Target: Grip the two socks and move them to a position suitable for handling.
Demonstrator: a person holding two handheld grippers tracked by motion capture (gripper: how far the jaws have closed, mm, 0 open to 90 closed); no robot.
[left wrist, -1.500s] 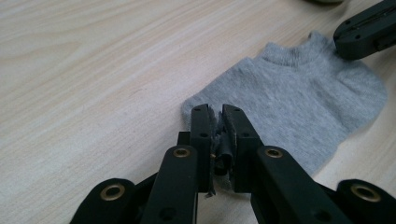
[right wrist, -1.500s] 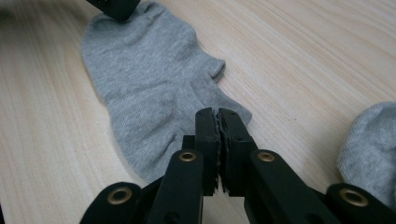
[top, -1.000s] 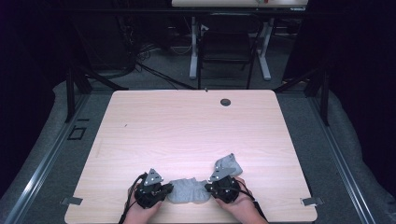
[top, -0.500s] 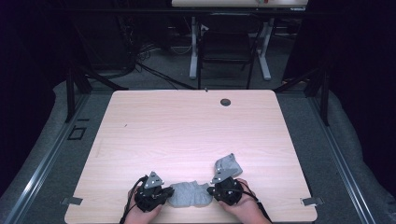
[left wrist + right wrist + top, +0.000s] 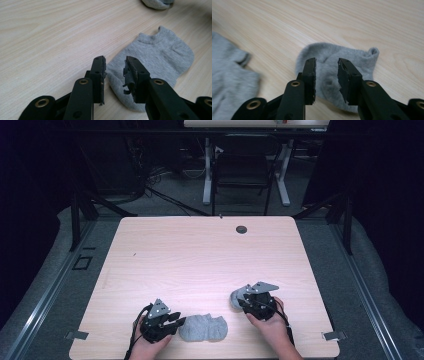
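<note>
Both grippers sit near the front edge of a light wooden surface, each held in one of our hands. Our left gripper lies at the lower left, its black jaws parted and pointing toward a grey ankle sock that lies flat just beside it. In the left gripper view, the jaws of that gripper stand apart with a clear gap between them, and the toe end of the sock lies on the wood under and beyond that gap; we cannot tell whether the tips touch the fabric.

Our right gripper rests farther right, a grey three-cornered plate on top, with a second grey sock bunched at its tip. In the right gripper view, this gripper is likewise spread open and holds nothing, and the second sock lies crumpled on the wood beneath the gap, cuff opening turned to the right. The first sock shows blurred at the left edge, a strip of bare wood between the two.

A small dark round hole marks the far part of the surface.
</note>
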